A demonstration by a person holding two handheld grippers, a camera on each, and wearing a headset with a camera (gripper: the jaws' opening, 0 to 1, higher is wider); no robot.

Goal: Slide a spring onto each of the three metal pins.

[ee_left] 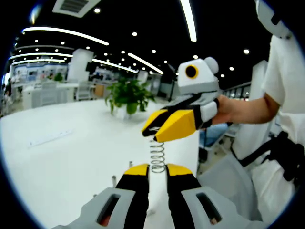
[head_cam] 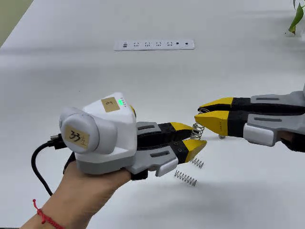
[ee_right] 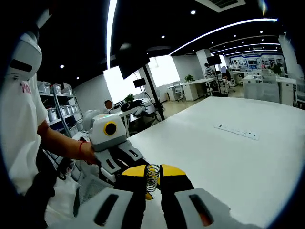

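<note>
A short metal spring (head_cam: 198, 130) hangs in the air between my two grippers. My left gripper (head_cam: 193, 136) comes in from the lower left, and its yellow tips close on one end of the spring (ee_left: 157, 157). My right gripper (head_cam: 206, 111) reaches in from the right and grips the other end (ee_right: 152, 177) between its yellow jaws. It appears in the left gripper view as the right gripper (ee_left: 162, 129) just above the spring. Two loose springs (head_cam: 198, 163) (head_cam: 186, 178) lie on the white table below. A small metal pin (head_cam: 221, 137) stands on the table under the right gripper.
A white power strip (head_cam: 154, 45) lies at the far side of the table. A potted plant (head_cam: 296, 16) sits at the back right corner. A black cable (head_cam: 38, 162) trails from the left gripper. The white tabletop (head_cam: 95, 71) stretches wide around the grippers.
</note>
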